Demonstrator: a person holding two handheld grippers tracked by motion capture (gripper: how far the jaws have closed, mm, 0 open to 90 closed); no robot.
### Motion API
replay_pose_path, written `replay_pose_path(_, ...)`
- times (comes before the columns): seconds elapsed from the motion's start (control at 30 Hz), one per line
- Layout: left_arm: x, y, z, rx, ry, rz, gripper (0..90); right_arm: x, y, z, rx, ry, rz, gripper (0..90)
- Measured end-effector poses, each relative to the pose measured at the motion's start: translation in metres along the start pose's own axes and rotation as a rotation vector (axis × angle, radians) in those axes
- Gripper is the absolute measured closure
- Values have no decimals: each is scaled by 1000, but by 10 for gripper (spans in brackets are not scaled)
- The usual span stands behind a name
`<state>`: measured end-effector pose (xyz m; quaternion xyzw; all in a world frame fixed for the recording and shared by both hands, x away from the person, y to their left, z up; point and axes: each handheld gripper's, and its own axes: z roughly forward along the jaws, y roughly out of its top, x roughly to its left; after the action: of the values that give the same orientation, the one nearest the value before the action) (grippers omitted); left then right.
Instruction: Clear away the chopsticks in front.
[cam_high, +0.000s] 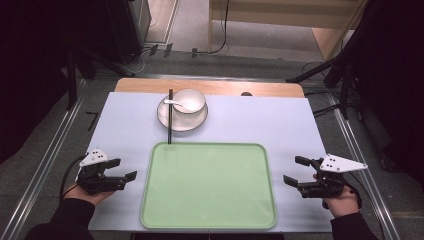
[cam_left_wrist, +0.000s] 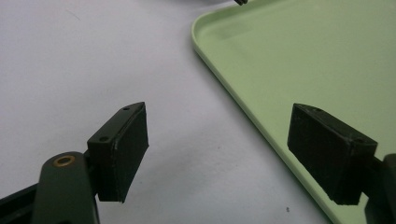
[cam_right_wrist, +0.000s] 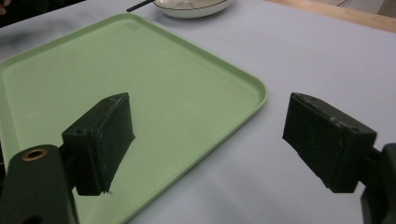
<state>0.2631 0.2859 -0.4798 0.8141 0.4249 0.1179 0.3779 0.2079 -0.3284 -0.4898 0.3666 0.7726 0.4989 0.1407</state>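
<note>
The left hand-held gripper (cam_high: 119, 170) rests low at the left edge of the bench (cam_high: 125, 130), its jaws spread wide with nothing between them. In the left gripper view the two flat, matte black pads (cam_left_wrist: 123, 149) frame bare bench surface and the near corner of the tray (cam_left_wrist: 299, 56). The right hand-held gripper (cam_high: 295, 172) mirrors it on the right side, jaws likewise fully apart and empty; in the right gripper view its pads (cam_right_wrist: 100, 140) straddle the tray's right rim.

Judged from this layout, the work is at its starting stance: both tools flank the tray and nothing has been picked up.

The tray is pale green, rectangular with rounded corners and a low raised lip; its smooth surface looks like moulded plastic. It lies in the middle of the bench, between the two grippers, with nothing on it.

Beyond its far edge, well apart from both grippers, sits a white bowl (cam_high: 192, 102) on a white plate (cam_high: 172, 120) with a thin dark rim line. Both appear to be glazed ceramic. A white spoon (cam_high: 176, 103) lies in the bowl. A pair of slim black chopsticks (cam_high: 170, 117) lies across the plate's left side, one end touching or nearly touching the tray's far edge.

The next move probably calls for a forward reach to this tableware. The chopsticks are thin and lie low, so they demand a narrow, well-aligned pinch. The bowl is smooth and rounded and needs a grip on its wall.

The bench is covered by a matte, pale lavender sheet.
</note>
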Motion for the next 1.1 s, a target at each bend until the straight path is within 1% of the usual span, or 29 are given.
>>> replay_pose_path(0.07,0,0,-1,-10,-5,0,206,0,0,0,-1,-1,1,166)
replay_pose_path(0.1,1,0,-1,-22,-18,-12,206,0,0,0,-1,-1,1,166)
replay_pose_path(0.13,1,0,-1,-23,-27,-18,207,0,0,0,-1,-1,2,166)
replay_pose_path(0.17,1,0,-1,-23,-27,-18,207,0,0,0,-1,-1,2,166)
replay_pose_path(0.23,2,1,0,0,-50,-27,228,1,0,0,3,0,-3,166)
replay_pose_path(0.3,2,1,1,8,-34,-15,225,1,0,0,5,1,-3,166)
replay_pose_path(0.33,2,2,1,10,-25,-12,206,1,0,0,4,1,-4,166)
replay_pose_path(0.37,2,2,1,10,-25,-12,178,1,0,0,4,1,-4,166)
replay_pose_path(0.4,3,3,2,11,-2,-24,171,1,0,0,5,2,-3,166)
replay_pose_path(0.47,4,3,1,8,-4,-26,174,1,0,0,8,2,-4,166)
replay_pose_path(0.53,5,4,1,-3,-17,-26,207,2,0,0,11,3,-3,166)
replay_pose_path(0.57,5,4,1,-3,-17,-26,214,2,0,0,11,3,-3,166)
replay_pose_path(0.63,5,4,2,0,-30,-25,222,2,-1,0,5,5,-6,166)
replay_pose_path(0.67,6,5,2,5,-26,-22,223,2,-1,0,5,4,-6,166)
replay_pose_path(0.73,6,5,4,5,-34,-22,228,2,-1,-2,9,3,-7,166)
replay_pose_path(0.83,6,5,3,2,-25,-20,226,2,-1,-2,8,2,-2,166)
replay_pose_path(0.87,6,6,2,-2,-14,-22,226,2,-1,-1,7,2,-6,166)
replay_pose_path(0.9,6,6,1,-16,-3,-16,226,2,-1,-1,7,2,-6,166)
replay_pose_path(0.93,7,6,-2,-37,-12,-18,226,2,-1,-1,10,3,-3,166)
replay_pose_path(0.97,7,6,-2,-37,-12,-18,226,2,-1,-1,10,3,-3,166)
replay_pose_path(1.0,7,6,-2,-31,-13,-28,226,2,-1,0,13,4,-3,166)
replay_pose_path(1.07,7,7,-2,-23,-15,-35,233,2,-1,0,12,5,-6,166)
replay_pose_path(1.1,7,7,-2,-23,-15,-35,267,2,-1,0,12,5,-6,166)
